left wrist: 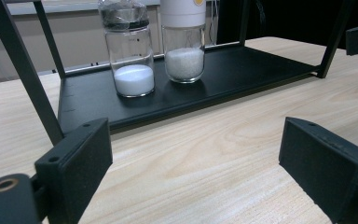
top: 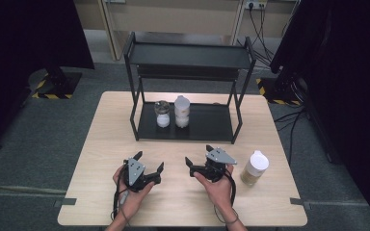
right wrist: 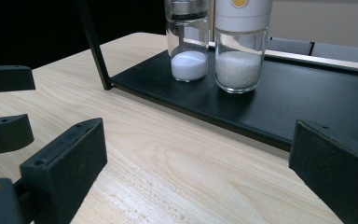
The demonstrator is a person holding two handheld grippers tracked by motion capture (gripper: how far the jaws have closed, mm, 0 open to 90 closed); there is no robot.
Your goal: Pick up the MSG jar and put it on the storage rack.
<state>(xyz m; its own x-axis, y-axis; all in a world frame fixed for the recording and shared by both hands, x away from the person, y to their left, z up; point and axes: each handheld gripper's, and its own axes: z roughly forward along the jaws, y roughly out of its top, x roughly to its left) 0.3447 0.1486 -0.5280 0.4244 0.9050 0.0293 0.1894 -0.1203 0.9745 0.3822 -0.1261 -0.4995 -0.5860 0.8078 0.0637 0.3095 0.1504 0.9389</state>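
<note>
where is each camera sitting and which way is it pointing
High view: above the person's side of the table, facing forward and down on the black rack; both hands show, with the left gripper and right gripper.
Left gripper view: rides low on the left gripper, facing the rack's lower shelf; its two black jaws show, spread apart.
Right gripper view: rides on the right gripper, facing the same shelf from the other side; its jaws show, spread apart.
Shared: the dark-capped jar and white-capped jar appear in both gripper views.

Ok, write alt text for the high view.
Two hand-held black claws, left claw and right claw, hover open over a light wooden table. Behind them, a black metal two-tier rack holds two glass jars of white powder; a white-lidded jar stands beside the right claw.
</note>
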